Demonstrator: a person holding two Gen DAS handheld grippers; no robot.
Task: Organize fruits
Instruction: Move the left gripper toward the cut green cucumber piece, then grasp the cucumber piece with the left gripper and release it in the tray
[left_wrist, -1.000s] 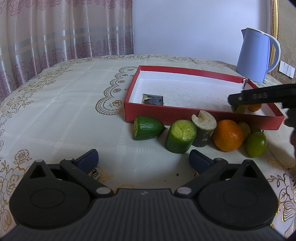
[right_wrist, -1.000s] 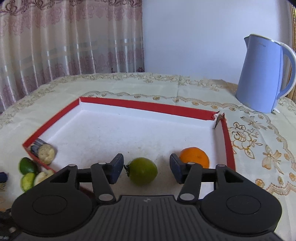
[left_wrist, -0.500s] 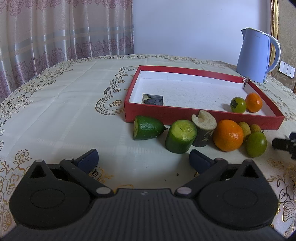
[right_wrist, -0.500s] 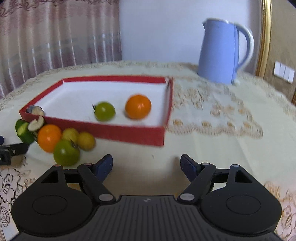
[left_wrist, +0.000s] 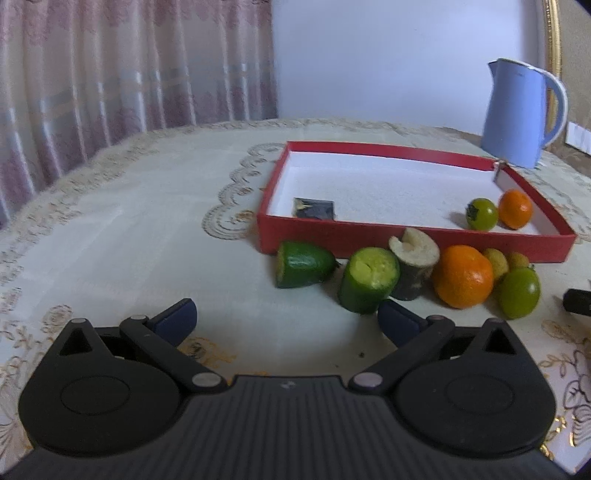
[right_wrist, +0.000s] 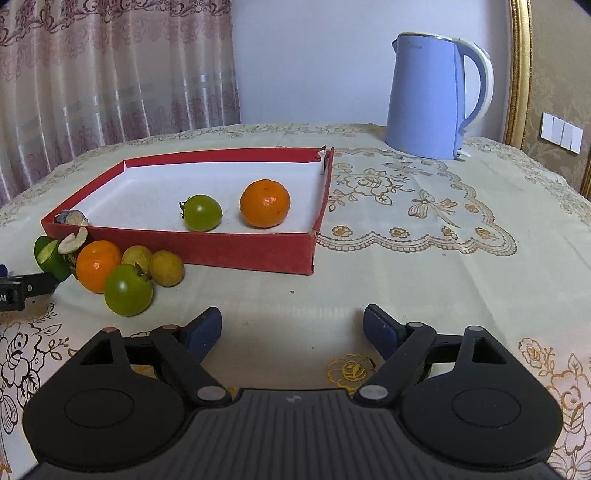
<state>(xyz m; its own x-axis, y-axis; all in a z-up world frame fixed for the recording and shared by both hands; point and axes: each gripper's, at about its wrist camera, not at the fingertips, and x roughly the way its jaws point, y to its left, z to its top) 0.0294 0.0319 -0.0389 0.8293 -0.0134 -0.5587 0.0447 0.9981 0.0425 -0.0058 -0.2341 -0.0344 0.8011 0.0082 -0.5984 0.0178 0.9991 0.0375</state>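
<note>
Left wrist view: left hand-held gripper (left_wrist: 286, 319) spread wide, nothing between the fingers, hovering low over the surface (left_wrist: 122, 236). Its right fingertip (left_wrist: 397, 321) sits just beside the cut green cylinder piece (left_wrist: 369, 278); contact can't be confirmed.

Right wrist view: right hand-held gripper (right_wrist: 291, 330) also spread wide and empty, over bare tablecloth, well apart from the fruit. A bit of the left tool shows at the left edge of this view.

Red tray (left_wrist: 417, 240) count, inside:
- 1 small orange (right_wrist: 265, 203), near the right wall
- 1 green round fruit (right_wrist: 202, 213) with a stem, just beside that orange
- 1 dark cut piece (left_wrist: 314, 208), at the near-left corner

Outside, clustered on the surface against the tray's front wall:
- 1 larger orange (left_wrist: 463, 277)
- 1 green stemmed fruit (right_wrist: 128, 290), nearest the right hand-held gripper
- 2 small yellow fruits (right_wrist: 166, 268), touching each other, between the orange and the tray wall
- 1 green end piece (left_wrist: 301, 264), leftmost
- 1 green cylinder piece, cut face up and tilted
- 1 dark-skinned, pale-fleshed chunk (left_wrist: 413, 264), leaning between the cylinder piece and the orange

Total: 3 items in the tray, 7 outside.

Blue kettle (right_wrist: 436, 96) stands upright on the surface beyond the tray's far right corner, apart from it.
</note>
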